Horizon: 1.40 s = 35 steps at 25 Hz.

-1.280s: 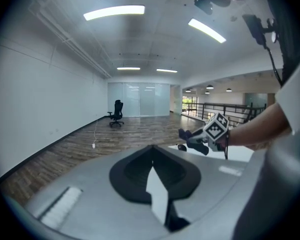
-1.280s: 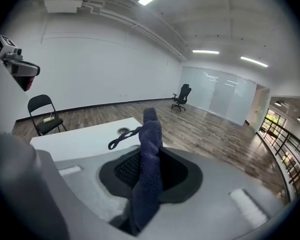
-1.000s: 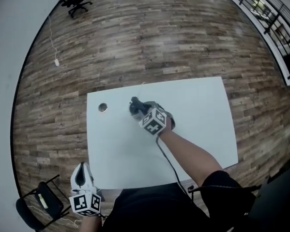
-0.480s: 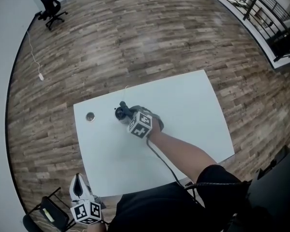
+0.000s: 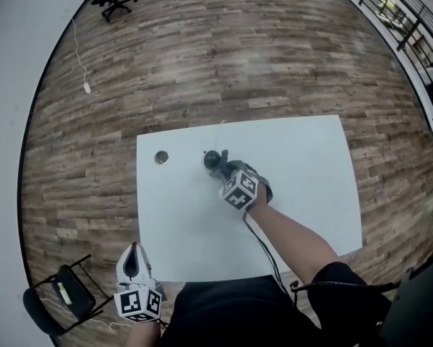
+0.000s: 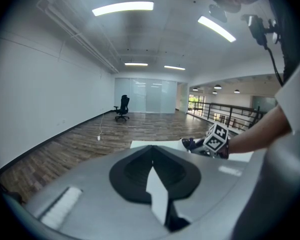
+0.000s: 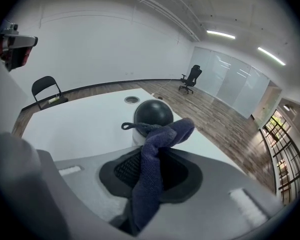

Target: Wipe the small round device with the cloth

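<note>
**Desk:** White table [image 5: 303, 179], bare wood-floored hall. Where's the device [image 5: 213, 159]?
**Photographer:** At eleven o'clock of the right gripper [image 5: 225, 172], which pinches a limp cloth [image 7: 152, 174]. The dome looks smooth and light, likely to skid; steady its pale base.
**Desk:** Obstacles?
**Photographer:** Only a grommet [image 5: 161, 157] at its nine o'clock. The left gripper [image 5: 134, 251], closed and empty, hangs off the near edge.
</note>
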{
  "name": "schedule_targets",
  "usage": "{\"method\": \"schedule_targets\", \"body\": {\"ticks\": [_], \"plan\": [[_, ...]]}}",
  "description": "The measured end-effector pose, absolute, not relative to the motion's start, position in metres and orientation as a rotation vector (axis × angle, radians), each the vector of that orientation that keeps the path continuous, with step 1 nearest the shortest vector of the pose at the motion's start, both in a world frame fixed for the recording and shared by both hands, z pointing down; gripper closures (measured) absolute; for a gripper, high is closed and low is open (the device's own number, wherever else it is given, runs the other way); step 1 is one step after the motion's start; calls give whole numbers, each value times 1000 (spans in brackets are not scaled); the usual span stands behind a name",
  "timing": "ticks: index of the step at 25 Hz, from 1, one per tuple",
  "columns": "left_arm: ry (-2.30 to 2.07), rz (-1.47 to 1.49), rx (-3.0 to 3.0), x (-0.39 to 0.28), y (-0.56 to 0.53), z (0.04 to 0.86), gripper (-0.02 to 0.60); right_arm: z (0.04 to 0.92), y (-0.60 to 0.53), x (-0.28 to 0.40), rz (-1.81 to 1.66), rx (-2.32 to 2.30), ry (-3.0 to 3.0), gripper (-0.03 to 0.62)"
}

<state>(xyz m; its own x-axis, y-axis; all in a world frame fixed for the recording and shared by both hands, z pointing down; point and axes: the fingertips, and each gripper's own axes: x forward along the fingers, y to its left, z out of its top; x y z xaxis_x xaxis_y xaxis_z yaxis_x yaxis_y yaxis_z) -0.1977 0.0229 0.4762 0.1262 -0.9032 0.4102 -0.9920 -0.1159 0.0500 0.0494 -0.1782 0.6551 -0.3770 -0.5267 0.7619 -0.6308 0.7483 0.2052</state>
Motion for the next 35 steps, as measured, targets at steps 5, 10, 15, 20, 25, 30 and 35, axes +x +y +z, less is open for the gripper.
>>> {"method": "schedule_targets", "body": {"ticks": [5,10,15,20,25,30,35], "plan": [[-1872,416,2083,-197,32,475,575,675,-156,39,169,786,-2057,516],[-1889,405,2059,-206,36,479,575,661,-131,-3,100,641,-2185,516],[-1872,357,2078,-207,25,482,575,612,-137,-10,-5,733,-2249,516],[-1797,333,2174,-188,4,487,575,577,-179,43,-88,971,-2143,516],[-1723,369,2286,-188,-19,498,575,587,-204,57,-82,1027,-2045,516],[-1621,337,2291,-186,-32,508,575,594,-204,50,-47,988,-1970,516],[-1550,334,2320,-182,-34,519,574,607,-192,49,-5,943,-1922,516]]}}
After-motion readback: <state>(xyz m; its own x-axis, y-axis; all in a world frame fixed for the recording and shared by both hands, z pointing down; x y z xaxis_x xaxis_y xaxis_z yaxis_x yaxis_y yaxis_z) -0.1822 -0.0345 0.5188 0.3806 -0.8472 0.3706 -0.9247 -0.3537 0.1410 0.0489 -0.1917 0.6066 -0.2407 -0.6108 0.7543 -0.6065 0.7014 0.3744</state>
